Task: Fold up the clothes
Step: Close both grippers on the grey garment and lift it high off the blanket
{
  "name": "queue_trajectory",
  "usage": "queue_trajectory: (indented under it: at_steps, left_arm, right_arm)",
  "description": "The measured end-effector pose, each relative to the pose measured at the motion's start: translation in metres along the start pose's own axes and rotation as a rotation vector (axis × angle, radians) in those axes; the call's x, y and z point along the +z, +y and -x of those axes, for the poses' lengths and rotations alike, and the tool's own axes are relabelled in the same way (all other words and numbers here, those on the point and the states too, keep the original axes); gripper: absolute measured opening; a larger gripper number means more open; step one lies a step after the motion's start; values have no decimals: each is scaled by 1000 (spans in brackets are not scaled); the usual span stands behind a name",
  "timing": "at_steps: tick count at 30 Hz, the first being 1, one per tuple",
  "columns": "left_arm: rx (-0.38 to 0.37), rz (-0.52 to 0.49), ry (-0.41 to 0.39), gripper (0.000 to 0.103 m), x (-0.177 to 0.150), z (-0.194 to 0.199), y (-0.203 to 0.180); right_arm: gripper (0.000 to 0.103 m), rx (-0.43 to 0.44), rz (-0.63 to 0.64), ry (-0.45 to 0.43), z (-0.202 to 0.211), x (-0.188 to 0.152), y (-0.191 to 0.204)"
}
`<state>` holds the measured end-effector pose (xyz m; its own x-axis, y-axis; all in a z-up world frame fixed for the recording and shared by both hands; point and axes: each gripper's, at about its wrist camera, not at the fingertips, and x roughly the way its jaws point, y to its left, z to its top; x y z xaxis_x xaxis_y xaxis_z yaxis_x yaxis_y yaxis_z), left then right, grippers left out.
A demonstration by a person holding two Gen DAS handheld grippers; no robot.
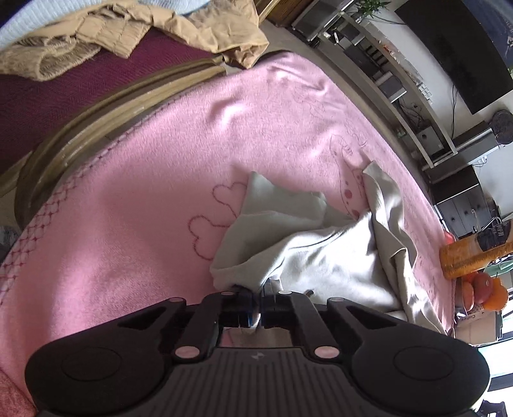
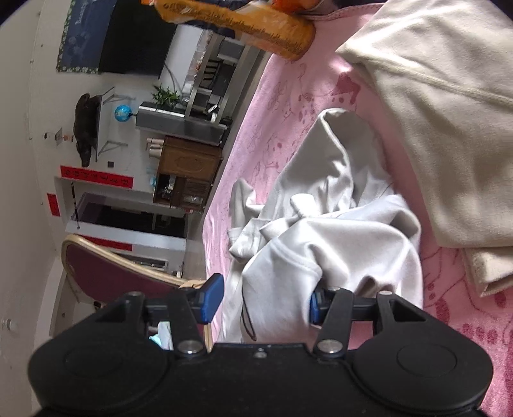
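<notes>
A crumpled white garment (image 1: 320,253) lies on the pink blanket (image 1: 144,192). In the left wrist view my left gripper (image 1: 259,303) is shut, its fingertips pinched on the garment's near edge, which bunches over them. In the right wrist view the same white garment (image 2: 336,231) is heaped in front of my right gripper (image 2: 263,304). Those jaws stand wide with a fold of the cloth between them. The right blue pad (image 2: 315,308) touches the fabric; the left pad (image 2: 210,300) sits beside its edge without pressing it.
A folded cream garment (image 2: 433,128) lies on the blanket (image 2: 282,106) beside the white one. Tan clothes (image 1: 128,29) are draped over a maroon chair (image 1: 64,96). An orange packet (image 1: 471,259) and oranges (image 1: 484,288) stand past the blanket's edge.
</notes>
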<state>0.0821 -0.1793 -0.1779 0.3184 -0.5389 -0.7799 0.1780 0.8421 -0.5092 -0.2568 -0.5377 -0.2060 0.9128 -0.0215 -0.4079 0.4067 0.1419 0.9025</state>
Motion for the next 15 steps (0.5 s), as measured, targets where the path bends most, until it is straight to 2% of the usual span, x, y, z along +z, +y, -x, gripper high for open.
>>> queue_trajectory:
  at_steps: [1, 2, 3, 6, 9, 13, 15]
  left_arm:
    - [-7, -3, -8, 2, 0, 4, -1]
    - [-17, -5, -11, 2, -1, 8, -1]
    - [-26, -8, -15, 2, -1, 12, -2]
    - [-74, 3, -13, 2, -2, 29, -4]
    - [-165, 22, -13, 2, 5, 55, -12]
    - [-297, 17, -109, 2, 40, 114, -47]
    - [-361, -2, -213, 2, 60, 159, -71]
  right_arm:
    - [38, -22, -6, -26, 4, 0, -1]
    - [16, -65, 3, -58, 8, 0, -1]
    - [5, -107, 19, -86, 12, -1, 0]
    - [4, -155, 53, -133, 22, -6, 8]
    - [4, -89, 59, -158, 36, -10, 29]
    - [4, 4, 136, -206, 59, 6, 93]
    - [3, 61, 196, -262, 79, 18, 134]
